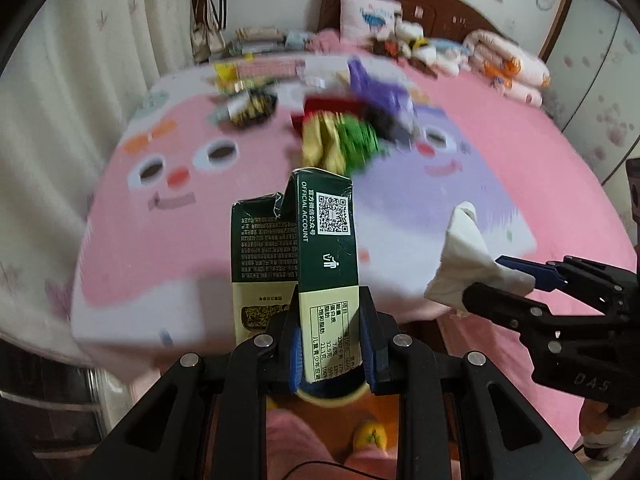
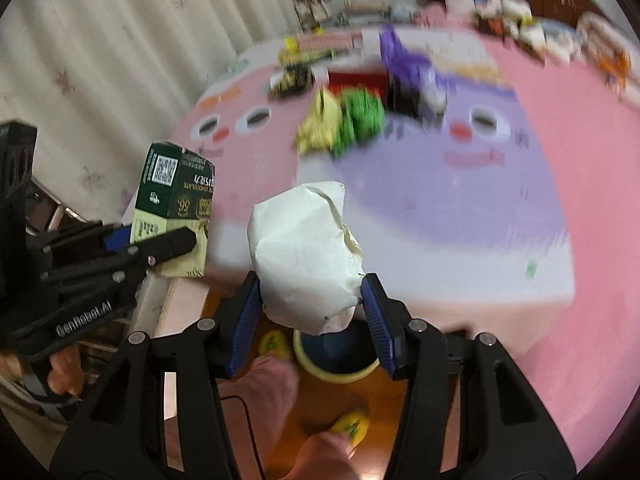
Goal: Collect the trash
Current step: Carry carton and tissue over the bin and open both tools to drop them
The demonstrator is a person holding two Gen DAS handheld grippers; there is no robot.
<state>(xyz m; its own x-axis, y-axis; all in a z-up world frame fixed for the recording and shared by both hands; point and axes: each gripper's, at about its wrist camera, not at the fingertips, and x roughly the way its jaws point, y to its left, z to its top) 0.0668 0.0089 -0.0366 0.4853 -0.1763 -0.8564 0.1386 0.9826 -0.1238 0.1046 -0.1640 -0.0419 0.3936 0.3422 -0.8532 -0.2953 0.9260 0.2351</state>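
Two grippers, both loaded. Left gripper point(image 1: 330, 344) pinches a dark-green and cream carton point(image 1: 324, 248) between blue pads; carton stands upright, torn open at top, QR code and white print on its side, nutrition table on the cream part. Right gripper point(image 2: 312, 312) clamps a crumpled white tissue point(image 2: 304, 248), bunched and folded, bulging above the jaws. Both are held at the near edge of the pink bed point(image 1: 520, 168), above a yellow-rimmed bin point(image 2: 336, 364) on the floor. Far on the bed: blurred pile of wrappers point(image 1: 340, 140), yellow, green, purple, red. Slippered feet near the bin.
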